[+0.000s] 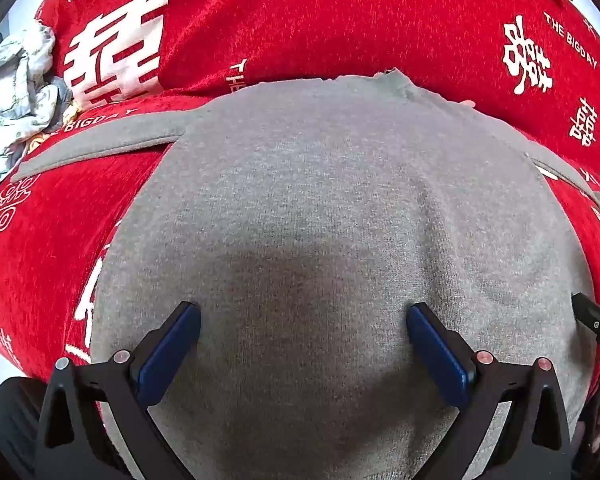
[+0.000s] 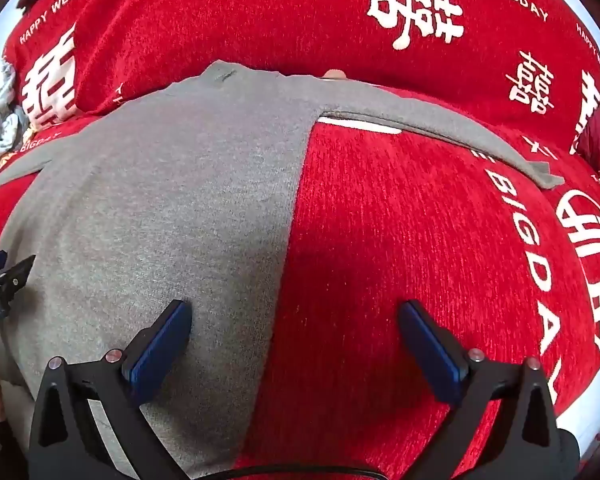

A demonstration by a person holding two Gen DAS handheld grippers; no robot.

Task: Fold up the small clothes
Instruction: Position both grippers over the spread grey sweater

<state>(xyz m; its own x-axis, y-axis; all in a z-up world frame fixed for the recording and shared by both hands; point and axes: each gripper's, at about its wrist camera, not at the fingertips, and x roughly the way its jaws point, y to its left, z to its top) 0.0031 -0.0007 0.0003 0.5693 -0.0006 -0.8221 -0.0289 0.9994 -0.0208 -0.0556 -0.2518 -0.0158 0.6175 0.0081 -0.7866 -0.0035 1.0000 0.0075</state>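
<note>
A grey knit sweater (image 1: pixel 308 208) lies flat, sleeves out, on the red wedding-print cover (image 2: pixel 400 240). The left tool (image 1: pixel 303 316) hangs over its middle, spread wide, pinching nothing; the right tool (image 2: pixel 295 314) straddles its side edge, equally spread. The likely slip: pinching cover along with knit, dragging both; or the limp sleeve (image 2: pixel 440 132) bunching when folded.

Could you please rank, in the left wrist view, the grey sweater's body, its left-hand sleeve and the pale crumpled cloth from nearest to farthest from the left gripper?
1. Grey sweater's body: directly under the open left gripper.
2. Left-hand sleeve: stretched out to the upper left, on the red blanket.
3. Pale crumpled cloth: far left edge, beyond the sleeve.
</note>
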